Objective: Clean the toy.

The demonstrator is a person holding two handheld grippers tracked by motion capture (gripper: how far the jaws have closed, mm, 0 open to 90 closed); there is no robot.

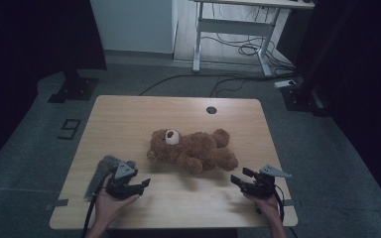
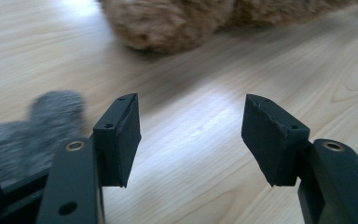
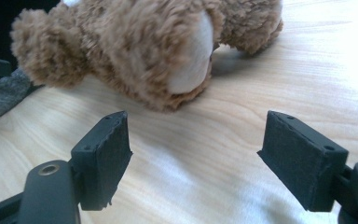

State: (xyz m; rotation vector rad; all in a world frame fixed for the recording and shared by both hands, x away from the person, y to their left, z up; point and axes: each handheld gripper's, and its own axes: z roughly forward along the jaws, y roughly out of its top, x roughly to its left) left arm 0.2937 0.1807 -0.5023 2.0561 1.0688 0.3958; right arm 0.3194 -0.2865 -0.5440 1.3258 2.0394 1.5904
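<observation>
A brown teddy bear (image 1: 193, 148) lies on its back in the middle of the wooden table (image 1: 129, 119), head to the left. My left gripper (image 1: 143, 185) is held low near the front left, open, pointing right toward the bear, with bare wood between its pads (image 2: 191, 121). A grey fuzzy cloth (image 1: 105, 166) lies just behind and left of it; the same grey cloth (image 2: 42, 126) sits beside the left pad. My right gripper (image 1: 239, 176) is at the front right, open and empty (image 3: 196, 135), aimed at the bear's foot (image 3: 186, 51) a short way ahead.
A round cable hole (image 1: 211, 109) sits near the table's far edge. A white desk frame (image 1: 238, 29) and loose cables (image 1: 243, 49) are on the floor behind. Black stand bases (image 1: 74, 89) flank the table. Both hands are close to the front edge.
</observation>
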